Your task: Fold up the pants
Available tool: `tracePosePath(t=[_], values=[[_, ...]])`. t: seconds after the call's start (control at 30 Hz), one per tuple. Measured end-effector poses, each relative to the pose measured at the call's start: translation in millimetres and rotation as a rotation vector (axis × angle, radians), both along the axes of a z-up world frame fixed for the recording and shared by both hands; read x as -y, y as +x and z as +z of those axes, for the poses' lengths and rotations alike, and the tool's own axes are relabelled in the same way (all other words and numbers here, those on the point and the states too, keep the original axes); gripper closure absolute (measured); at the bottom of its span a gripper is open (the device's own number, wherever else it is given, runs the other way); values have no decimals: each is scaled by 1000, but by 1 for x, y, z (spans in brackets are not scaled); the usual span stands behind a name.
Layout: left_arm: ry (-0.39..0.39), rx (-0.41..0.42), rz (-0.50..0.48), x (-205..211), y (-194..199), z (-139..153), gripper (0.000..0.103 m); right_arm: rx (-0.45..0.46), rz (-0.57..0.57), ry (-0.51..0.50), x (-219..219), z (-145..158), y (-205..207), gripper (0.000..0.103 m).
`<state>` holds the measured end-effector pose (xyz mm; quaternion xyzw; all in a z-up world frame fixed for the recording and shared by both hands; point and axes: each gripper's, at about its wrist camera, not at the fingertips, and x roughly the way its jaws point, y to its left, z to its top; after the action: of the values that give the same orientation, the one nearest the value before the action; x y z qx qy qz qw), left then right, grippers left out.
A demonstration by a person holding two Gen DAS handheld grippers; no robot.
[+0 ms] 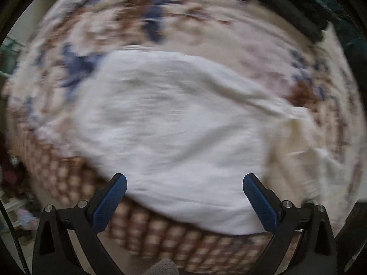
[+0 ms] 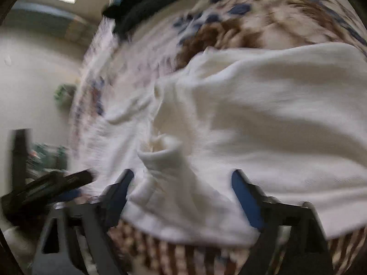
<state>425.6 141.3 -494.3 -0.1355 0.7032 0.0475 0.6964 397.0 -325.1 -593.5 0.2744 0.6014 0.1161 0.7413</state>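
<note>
1. We saw the white pants (image 1: 174, 126) lying on the floral bedspread (image 1: 206, 29), near its checkered edge.
2. Left gripper (image 1: 184, 181): fingers spread, holding nothing.
3. Right gripper (image 2: 182, 176): fingers spread, pants cloth bunched between them.

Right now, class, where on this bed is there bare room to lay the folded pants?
Free: the floral bedspread between the white pants and the dark garment at the far edge. Crowded: the near edge, where the pants overhang the checked border by both open tongs.
</note>
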Motion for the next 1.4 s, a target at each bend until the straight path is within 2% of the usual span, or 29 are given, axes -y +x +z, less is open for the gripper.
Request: tracePosePath(t=[0.03,0.13,0.27,0.3,0.33,0.37,0.4,0.43,0.47,0.57,0.67,0.73,0.77,0.8,0.9,0.97,1.03,1.1,1.13,1.23,1.27,1.33,1.4], values=[[-37,-3,-26,14,6,-3,0,9,-29,45,18,11,-9,14],[-104,-39,-88,51,18,-19,0,-4,-97,2,56,29,-25,14],[-94,-125,-150,84,22,-57,1,-70,-197,-87,109,21,-42,14],[-82,-129,-167,90,21,-63,4,-84,-215,-95,117,20,-47,14],[-54,-110,-191,95,19,-64,22,-109,-250,-114,130,13,-52,14],[-30,-59,-243,104,15,-59,53,-118,-267,-125,136,9,-54,14],[-18,-32,-281,111,12,-55,63,-126,-281,-131,141,6,-56,14],[33,10,-338,119,5,-48,72,-133,-297,-136,151,3,-55,14],[25,42,-352,120,-1,-42,90,-137,-313,-140,156,-1,-56,14],[35,40,-362,115,-19,-36,89,-151,-329,-150,168,-3,-57,14],[59,-10,-351,106,-32,-46,89,-182,-316,-177,173,-7,-50,14],[50,-25,-340,101,-33,-44,85,-191,-308,-178,176,-6,-50,14],[47,-37,-332,98,-31,-39,77,-202,-302,-179,178,-6,-47,14],[56,-46,-314,95,-28,-32,73,-204,-297,-172,178,-4,-44,14],[57,29,-259,88,-16,3,71,-199,-266,-144,176,-1,-27,14],[65,90,-258,92,-4,21,59,-179,-227,-137,171,3,-9,14],[44,142,-263,97,13,25,55,-173,-169,-198,159,4,12,16],[52,163,-294,112,30,10,55,-167,-99,-278,148,-1,37,16],[89,153,-316,122,42,-5,55,-168,-78,-307,145,-6,48,17],[152,84,-355,137,70,-47,53,-226,-64,-390,145,-32,76,17],[149,69,-349,137,73,-55,53,-234,-69,-403,148,-37,80,17],[137,53,-331,133,79,-65,51,-253,-84,-377,155,-47,85,17],[118,49,-310,129,80,-63,51,-285,-105,-324,163,-54,87,17]])
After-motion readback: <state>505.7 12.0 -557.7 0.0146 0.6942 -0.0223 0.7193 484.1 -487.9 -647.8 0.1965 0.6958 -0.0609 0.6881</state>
